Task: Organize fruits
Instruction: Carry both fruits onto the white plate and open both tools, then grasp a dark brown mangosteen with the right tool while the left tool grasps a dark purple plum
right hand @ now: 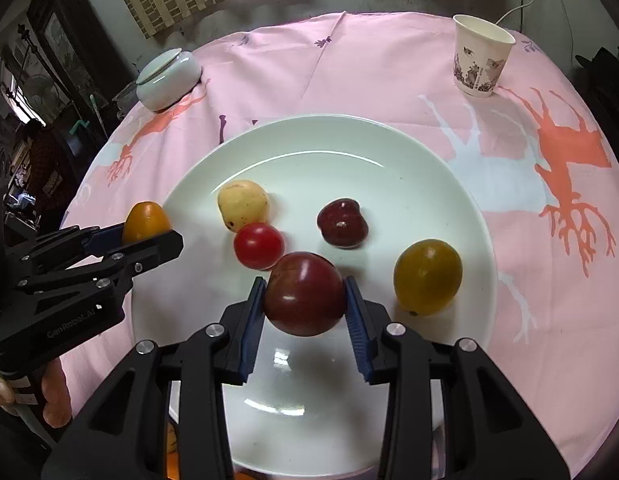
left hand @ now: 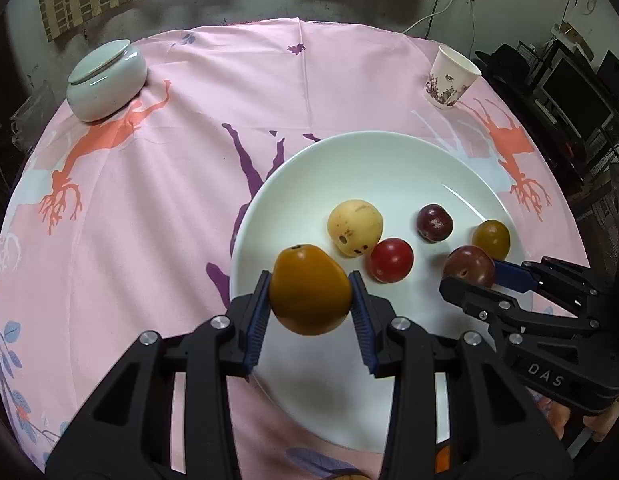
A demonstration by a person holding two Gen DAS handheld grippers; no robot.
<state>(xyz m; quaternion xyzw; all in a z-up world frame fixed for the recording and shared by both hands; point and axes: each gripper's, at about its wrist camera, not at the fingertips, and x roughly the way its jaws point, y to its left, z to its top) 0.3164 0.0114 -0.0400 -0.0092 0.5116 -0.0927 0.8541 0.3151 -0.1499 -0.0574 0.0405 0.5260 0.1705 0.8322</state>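
A: A round surface under a pink cloth with deer prints, a curtained wall behind it. A lidded pale jar sits by the far left edge, a paper cup by the far right edge, and a white plate lies toward the near edge.

B: And the fruit?

A: Four pieces rest on the plate: a yellow fruit, a red tomato, a dark plum and an olive-yellow tomato. The other two are in the air. The left tongs pinch an orange fruit over the plate's left rim; the right tongs pinch a dark red plum over the plate's near middle.

B: Why held like that?

A: Each pad presses a flank at the widest part, so the round fruit cannot roll out. Both tools tilt steeply down over the plate, which I judge is where the fruit is being gathered.

B: What does one view add?

A: The right wrist view shows the left tongs from the side, the orange fruit just outside the rim over the cloth, and fingers on the handle. The left view shows the right tongs near the plate's right rim, with the olive-yellow tomato just beyond them.
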